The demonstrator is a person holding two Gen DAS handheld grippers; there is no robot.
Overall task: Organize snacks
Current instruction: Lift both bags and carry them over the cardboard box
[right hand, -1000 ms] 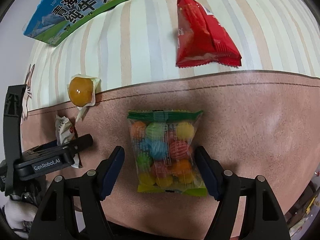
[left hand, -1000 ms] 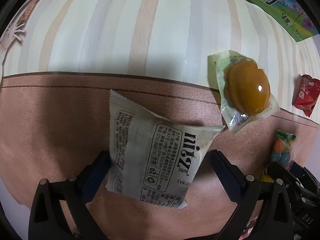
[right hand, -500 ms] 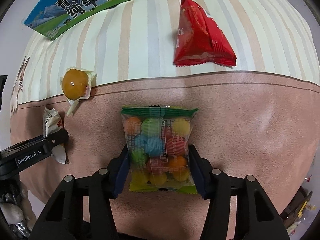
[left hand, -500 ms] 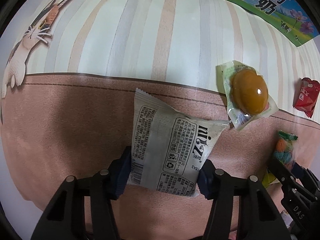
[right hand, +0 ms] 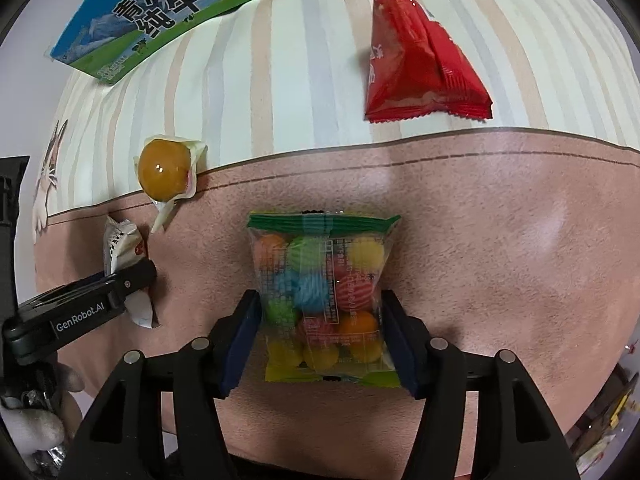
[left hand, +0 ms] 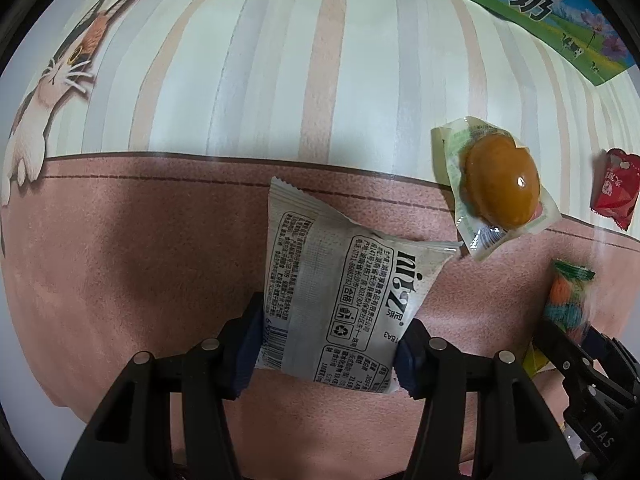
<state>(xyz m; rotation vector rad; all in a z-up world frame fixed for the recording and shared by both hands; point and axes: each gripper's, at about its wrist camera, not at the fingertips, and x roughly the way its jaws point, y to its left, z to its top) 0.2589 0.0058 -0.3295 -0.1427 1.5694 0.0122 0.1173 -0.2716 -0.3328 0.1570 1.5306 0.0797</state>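
Tools had just squeezed shut, the left tool (left hand: pixel 328 354) on the white packet (left hand: pixel 340 304) and the right tool (right hand: pixel 322 344) on the candy bag (right hand: pixel 324 300) beside it, so both snacks looked ready to lift.

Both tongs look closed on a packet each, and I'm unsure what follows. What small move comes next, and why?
Probably lift both straight up a little. The left tongs pinch the white snack packet and the right tongs pinch the bag of coloured balls, yet both packets seem to lie on the tablecloth.
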